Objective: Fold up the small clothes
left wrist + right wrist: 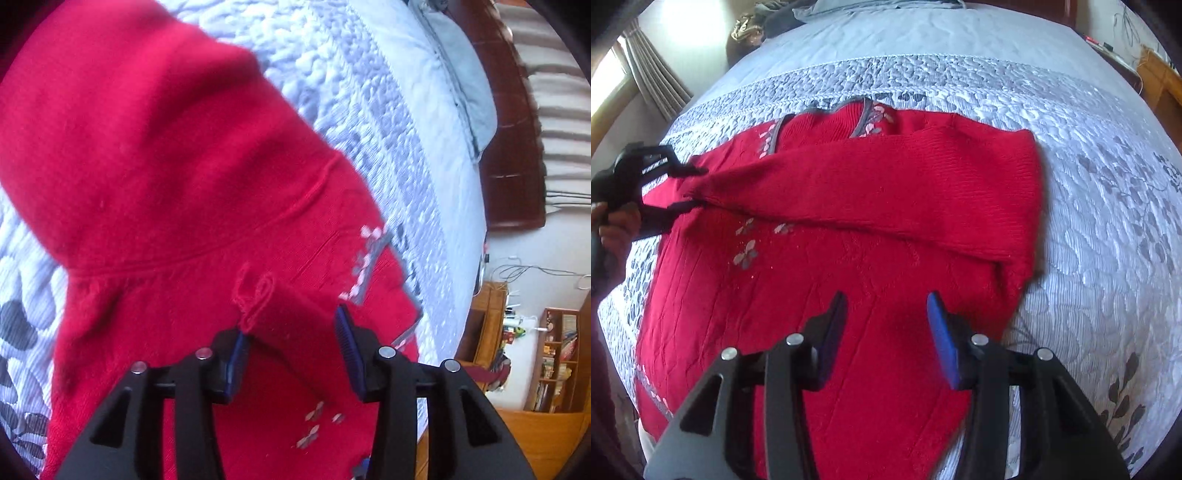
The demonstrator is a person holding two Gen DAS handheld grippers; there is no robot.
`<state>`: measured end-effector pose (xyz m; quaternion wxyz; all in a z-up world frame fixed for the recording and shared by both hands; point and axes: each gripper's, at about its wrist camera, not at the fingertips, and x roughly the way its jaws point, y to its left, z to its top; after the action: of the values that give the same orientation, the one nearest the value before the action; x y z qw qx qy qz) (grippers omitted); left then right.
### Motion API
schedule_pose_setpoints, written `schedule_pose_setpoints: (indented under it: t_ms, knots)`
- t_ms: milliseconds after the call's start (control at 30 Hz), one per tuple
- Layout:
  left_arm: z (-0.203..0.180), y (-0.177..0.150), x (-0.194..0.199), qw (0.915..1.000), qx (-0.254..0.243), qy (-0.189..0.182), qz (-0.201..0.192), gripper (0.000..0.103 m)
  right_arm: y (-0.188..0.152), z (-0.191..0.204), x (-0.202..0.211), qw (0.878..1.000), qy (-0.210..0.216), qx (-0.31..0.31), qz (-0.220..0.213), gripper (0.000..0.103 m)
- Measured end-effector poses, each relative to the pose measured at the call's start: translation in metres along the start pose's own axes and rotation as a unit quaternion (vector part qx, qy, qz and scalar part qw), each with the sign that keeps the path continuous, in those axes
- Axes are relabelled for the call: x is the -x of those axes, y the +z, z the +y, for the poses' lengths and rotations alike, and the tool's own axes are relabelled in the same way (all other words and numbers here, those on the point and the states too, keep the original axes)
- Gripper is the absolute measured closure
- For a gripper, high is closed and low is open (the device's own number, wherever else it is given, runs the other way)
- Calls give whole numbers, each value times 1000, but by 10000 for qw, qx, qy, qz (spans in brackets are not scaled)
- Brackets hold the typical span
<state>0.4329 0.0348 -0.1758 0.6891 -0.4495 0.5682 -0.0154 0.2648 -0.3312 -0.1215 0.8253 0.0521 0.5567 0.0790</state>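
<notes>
red sweater (155,155) fills the left wrist view, lying on the quilted bed (369,92). the left gripper (291,350) has its fingers spread apart, with the end of the sleeve (255,295) sitting between them, touching one blue pad; i cannot tell if it is pinched.

in the right wrist view the sweater (849,295) lies flat in the middle of the bed (1089,221), neck toward the far edge. its sleeve (868,184) is folded across the body, long way running side to side, toward the left gripper (683,188) at the left edge. the right gripper (886,336) hangs open and empty over the near hem, so it is nearer for folding the bottom up.
</notes>
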Motion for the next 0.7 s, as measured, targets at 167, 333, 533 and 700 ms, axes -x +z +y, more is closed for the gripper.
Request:
schedule_pose_setpoints:
  t_ms: [167,333,533,700]
  knots:
    - [0,5,-17,9997,-6,-176,180,85,-3,-5,-8,9999,13,-140,93,57]
    - [-27,-2,1,9949,-790,-478,-408,92,-5,-5,-8,9999,17,-101,56,57]
    - [-57,-32,32,9590,-2524,-401,-1222,88,-6,-6,-11,9999,30,-116,72,54]
    - [7,-8,3,9874,-1511,253,-399,82,-5,-2,-10,10000,24,-58,71,45]
